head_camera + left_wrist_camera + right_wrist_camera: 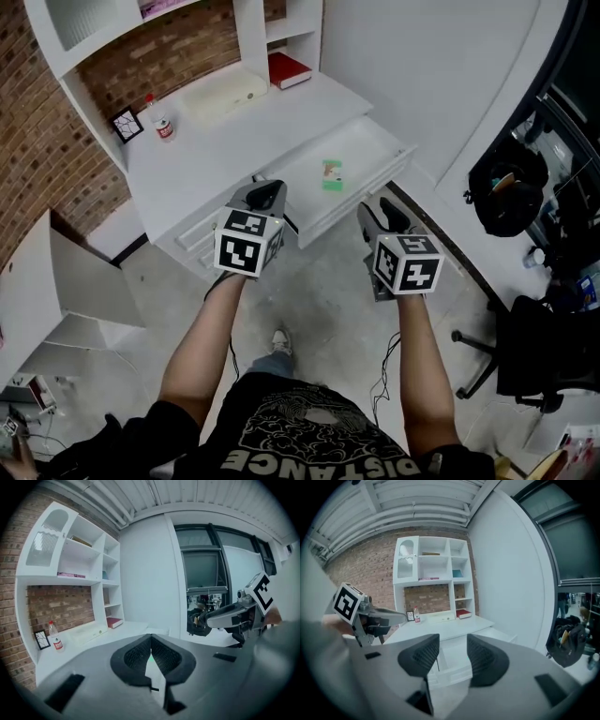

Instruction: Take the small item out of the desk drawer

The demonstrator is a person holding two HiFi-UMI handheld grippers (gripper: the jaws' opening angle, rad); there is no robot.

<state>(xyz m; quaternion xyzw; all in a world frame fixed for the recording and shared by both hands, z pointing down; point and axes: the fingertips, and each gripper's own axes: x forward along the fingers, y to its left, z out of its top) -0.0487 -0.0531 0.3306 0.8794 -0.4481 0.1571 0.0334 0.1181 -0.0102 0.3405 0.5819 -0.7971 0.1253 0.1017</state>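
A small green item (332,174) lies flat in the open white drawer (380,142) of the desk (197,159). Both grippers hang in front of the drawer, apart from it. My left gripper (267,194) is nearer the drawer's left end; in the left gripper view its tips (150,637) meet, so it is shut and empty. A green sliver shows through the slit below them. My right gripper (382,215) is near the drawer's front right corner. Its pads (453,640) stand apart with nothing between them, and the drawer (454,662) shows beyond the gap.
On the desk top stand a bottle (164,127), a small picture frame (127,124), a long white box (225,94) and a red book (288,68). A black bag (511,192) and an office chair (534,356) are at the right. A white cabinet door (66,281) stands open at the left.
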